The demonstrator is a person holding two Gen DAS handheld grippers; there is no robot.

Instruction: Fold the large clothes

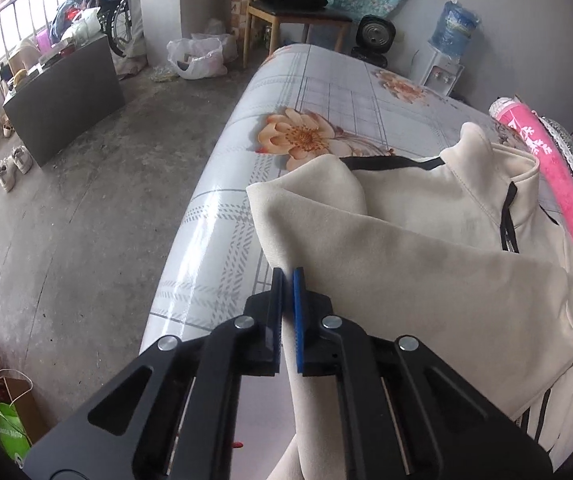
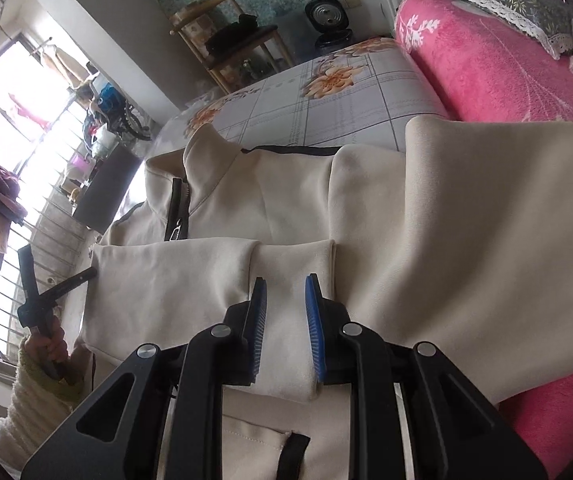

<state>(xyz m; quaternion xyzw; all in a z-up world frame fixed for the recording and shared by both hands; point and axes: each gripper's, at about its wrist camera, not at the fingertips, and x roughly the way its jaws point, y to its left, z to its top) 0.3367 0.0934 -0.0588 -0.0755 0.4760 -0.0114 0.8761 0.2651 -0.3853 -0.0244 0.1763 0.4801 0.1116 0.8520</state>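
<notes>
A large cream zip-up jacket (image 1: pixel 426 240) with black trim lies front-up on the flowered bed sheet (image 1: pixel 326 92), collar (image 1: pixel 486 160) towards the far end. My left gripper (image 1: pixel 288 276) is shut on the jacket's cloth at its left edge, and the fabric runs down between the blue pads. In the right wrist view the jacket (image 2: pixel 286 192) shows its black zipper (image 2: pixel 176 208). A folded sleeve piece fills the gap of my right gripper (image 2: pixel 285 284), which is shut on it. More cream cloth drapes over the right finger. A hand (image 2: pixel 52 344) holds the left gripper at the jacket's left edge.
A pink blanket (image 1: pixel 546 168) lies along the bed's right side, close to the jacket. Concrete floor lies left of the bed, with a dark cabinet (image 1: pixel 66 92), shoes (image 1: pixel 12 164) and a plastic bag (image 1: pixel 196 58). Beyond the bed stand a chair (image 1: pixel 294 12), a fan (image 1: pixel 374 36) and a water dispenser (image 1: pixel 452 40).
</notes>
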